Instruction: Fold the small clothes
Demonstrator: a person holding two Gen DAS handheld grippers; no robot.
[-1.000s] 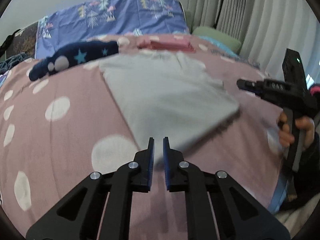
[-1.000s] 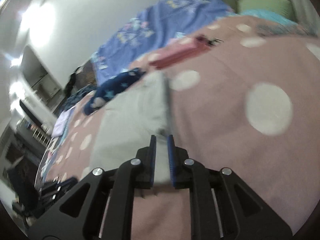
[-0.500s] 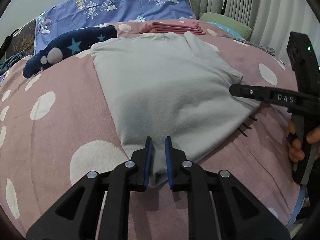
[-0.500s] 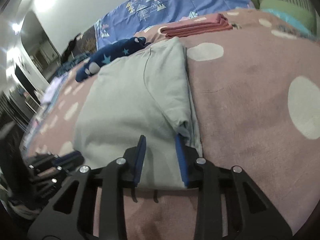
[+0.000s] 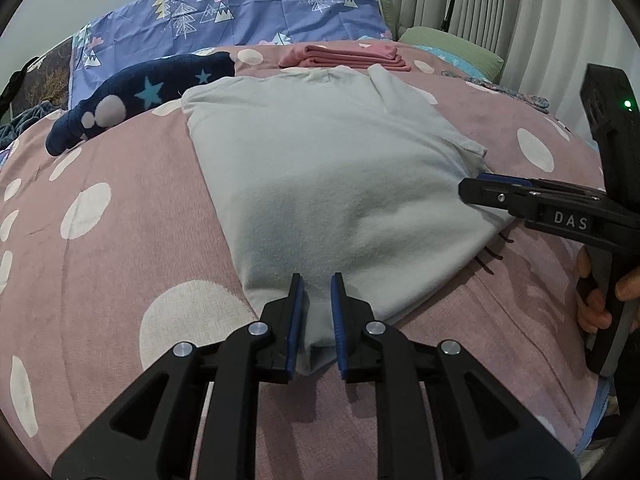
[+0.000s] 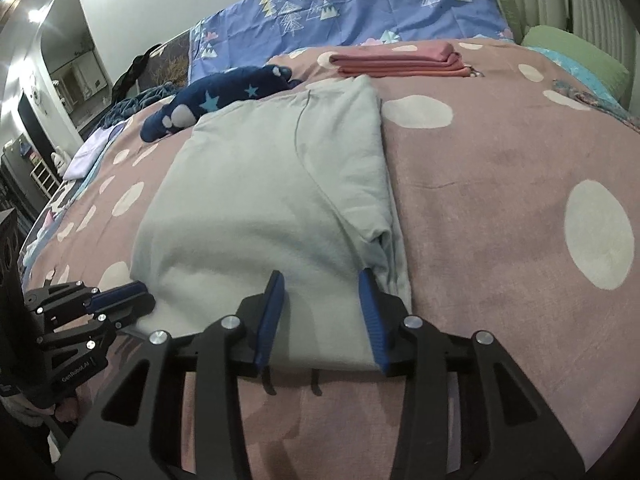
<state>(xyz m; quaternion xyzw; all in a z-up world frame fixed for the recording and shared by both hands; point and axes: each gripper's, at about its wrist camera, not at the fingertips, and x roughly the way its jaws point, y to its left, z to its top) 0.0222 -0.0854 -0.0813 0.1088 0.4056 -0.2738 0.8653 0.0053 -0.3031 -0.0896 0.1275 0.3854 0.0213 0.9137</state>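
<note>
A pale grey-green shirt point(image 5: 340, 184) lies flat and partly folded on the pink polka-dot bedspread point(image 5: 120, 264); it also shows in the right wrist view point(image 6: 264, 192). My left gripper point(image 5: 317, 284) is open a little, its fingers either side of the shirt's near left corner. My right gripper point(image 6: 322, 280) is open wide over the shirt's near right corner, beside the folded sleeve. Each gripper shows in the other's view: the right gripper point(image 5: 472, 188), the left gripper point(image 6: 132, 296).
A dark blue star-patterned garment point(image 5: 140, 96) lies beyond the shirt to the left. A folded pink stack point(image 5: 348, 56) sits behind the shirt. A purple tree-print quilt point(image 5: 240, 12), a green pillow point(image 5: 452, 48) and curtains are at the back.
Both grippers pulled the shirt toward me and laid it flat. Both have opened, the right one wide, letting go of the shirt's near corners.
</note>
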